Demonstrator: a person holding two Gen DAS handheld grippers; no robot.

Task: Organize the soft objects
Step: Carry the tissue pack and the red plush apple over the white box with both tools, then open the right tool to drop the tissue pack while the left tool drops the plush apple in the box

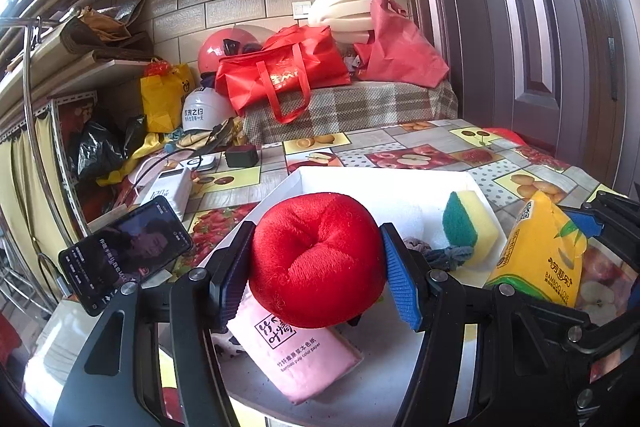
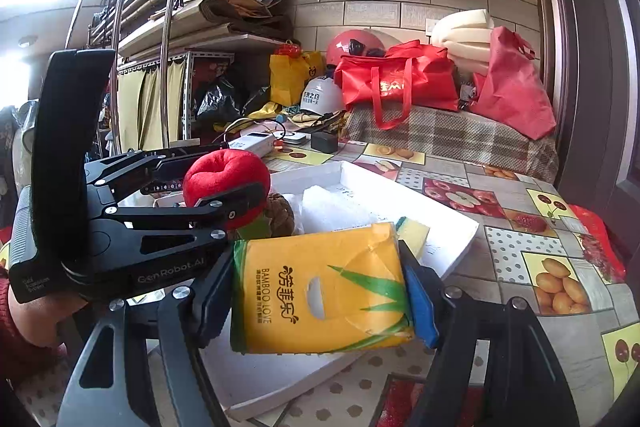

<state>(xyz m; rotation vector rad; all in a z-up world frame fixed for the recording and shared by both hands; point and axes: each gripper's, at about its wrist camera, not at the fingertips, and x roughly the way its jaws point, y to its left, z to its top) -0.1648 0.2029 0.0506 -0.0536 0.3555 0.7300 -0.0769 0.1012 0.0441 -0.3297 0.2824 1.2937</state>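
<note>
A red plush apple (image 1: 316, 259) is squeezed between the blue pads of my left gripper (image 1: 316, 247), which is shut on it just above a pink tissue pack (image 1: 304, 355) lying in the white tray (image 1: 380, 175). My right gripper (image 2: 320, 267) is shut on a yellow tissue pack (image 2: 320, 291), held over the tray's near edge (image 2: 448, 247). From the right wrist view, the left gripper (image 2: 228, 187) carries the apple (image 2: 224, 175) over the tray's left side. A yellow-green sponge (image 1: 468, 223), a white soft roll (image 2: 332, 211) and a brown fuzzy item (image 2: 280, 213) lie in the tray.
The fruit-print tablecloth (image 2: 520, 227) surrounds the tray. A phone on a stand (image 1: 124, 255), a power bank (image 1: 168, 191) and a black charger (image 1: 242, 155) sit to the left. Red bags (image 1: 280, 75), helmets and foam are piled at the back; a dark door (image 1: 540, 27) stands on the right.
</note>
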